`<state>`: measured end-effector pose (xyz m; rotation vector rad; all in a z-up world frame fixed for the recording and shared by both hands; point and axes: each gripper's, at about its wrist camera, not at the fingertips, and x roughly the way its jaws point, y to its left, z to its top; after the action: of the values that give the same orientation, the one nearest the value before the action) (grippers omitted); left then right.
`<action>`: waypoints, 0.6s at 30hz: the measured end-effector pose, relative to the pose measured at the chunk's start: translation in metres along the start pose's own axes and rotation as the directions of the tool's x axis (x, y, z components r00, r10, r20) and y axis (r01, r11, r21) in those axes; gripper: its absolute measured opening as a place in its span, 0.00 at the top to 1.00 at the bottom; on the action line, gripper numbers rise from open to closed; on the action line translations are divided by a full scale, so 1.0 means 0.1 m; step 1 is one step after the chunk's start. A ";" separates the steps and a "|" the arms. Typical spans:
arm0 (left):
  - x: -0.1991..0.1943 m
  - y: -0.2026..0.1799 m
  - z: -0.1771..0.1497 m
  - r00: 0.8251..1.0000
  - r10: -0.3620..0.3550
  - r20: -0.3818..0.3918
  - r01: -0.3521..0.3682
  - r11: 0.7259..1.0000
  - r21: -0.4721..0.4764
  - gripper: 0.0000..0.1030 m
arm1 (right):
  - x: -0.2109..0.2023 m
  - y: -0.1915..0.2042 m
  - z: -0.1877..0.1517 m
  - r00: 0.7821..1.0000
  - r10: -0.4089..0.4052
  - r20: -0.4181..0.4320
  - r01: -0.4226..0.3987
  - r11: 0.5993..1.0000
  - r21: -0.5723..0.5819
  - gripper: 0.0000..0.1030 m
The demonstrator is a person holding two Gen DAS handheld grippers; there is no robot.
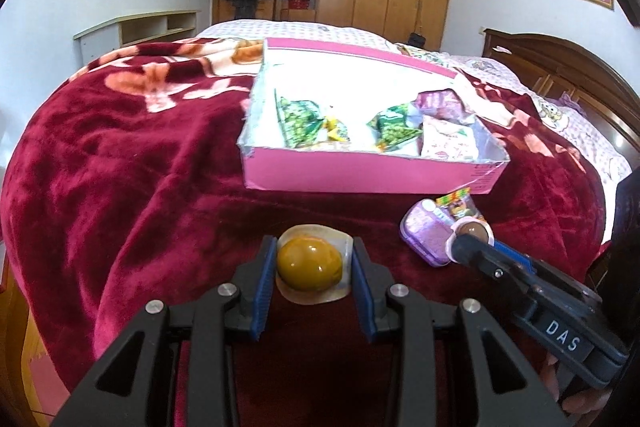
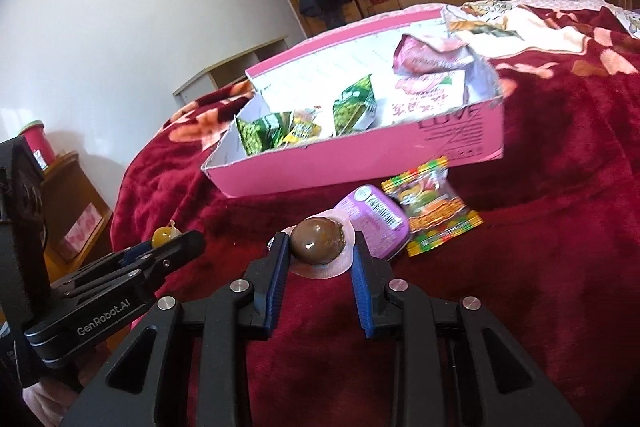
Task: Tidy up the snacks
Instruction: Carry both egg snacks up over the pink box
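Several packets already lie in the pink box at frame centre. The left gripper brackets a yellow egg, the right gripper a brown egg (both jaws look parted, contact uncertain). A purple case and candy bag remain outside.
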<state>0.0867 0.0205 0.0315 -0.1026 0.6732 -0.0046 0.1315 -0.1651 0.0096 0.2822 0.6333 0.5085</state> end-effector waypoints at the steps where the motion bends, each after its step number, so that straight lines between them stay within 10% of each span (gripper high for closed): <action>1: 0.00 -0.01 0.02 1.000 -0.011 -0.002 0.011 1.000 -0.002 0.64 | -0.02 -0.01 0.02 1.000 0.002 0.005 -0.002 1.000 0.002 0.70; 18: 0.22 -0.12 0.34 0.999 -0.052 0.007 0.052 0.999 0.000 0.64 | -0.22 -0.12 0.14 0.998 0.006 0.068 -0.007 1.000 0.008 0.70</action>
<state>0.1252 0.0109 0.0457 -0.1206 0.6631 -0.0537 0.1296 -0.1881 0.0262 0.3083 0.5689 0.5004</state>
